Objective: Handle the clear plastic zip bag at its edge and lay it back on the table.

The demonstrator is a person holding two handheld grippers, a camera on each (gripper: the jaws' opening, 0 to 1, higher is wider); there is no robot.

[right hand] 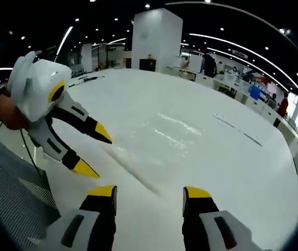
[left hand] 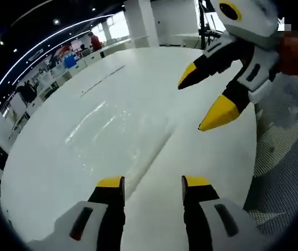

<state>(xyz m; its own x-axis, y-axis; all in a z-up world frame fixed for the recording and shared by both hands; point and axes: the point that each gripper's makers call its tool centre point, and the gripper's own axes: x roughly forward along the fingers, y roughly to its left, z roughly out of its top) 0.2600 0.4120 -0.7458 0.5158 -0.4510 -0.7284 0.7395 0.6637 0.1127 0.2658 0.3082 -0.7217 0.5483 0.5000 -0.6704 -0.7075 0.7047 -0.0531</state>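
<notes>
The clear plastic zip bag (left hand: 118,129) lies flat on the white table (left hand: 201,157), its long edge running as a faint ridge toward my left gripper (left hand: 153,183). That gripper hovers open just short of the edge, nothing between its jaws. My right gripper (left hand: 201,100) enters from the upper right, open and above the table beside the bag. In the right gripper view the bag (right hand: 176,140) shines at mid-table, my right gripper (right hand: 150,192) is open near its edge, and the left gripper (right hand: 95,153) stands open at the left, tips close to the bag's corner.
A grey mesh chair (left hand: 287,157) stands off the table's near edge, also seen at the chair's mesh back (right hand: 10,183). A thin dark strip (left hand: 102,81) lies farther out on the table. A hand (right hand: 2,112) holds the left gripper. Desks and a white pillar (right hand: 156,36) lie beyond.
</notes>
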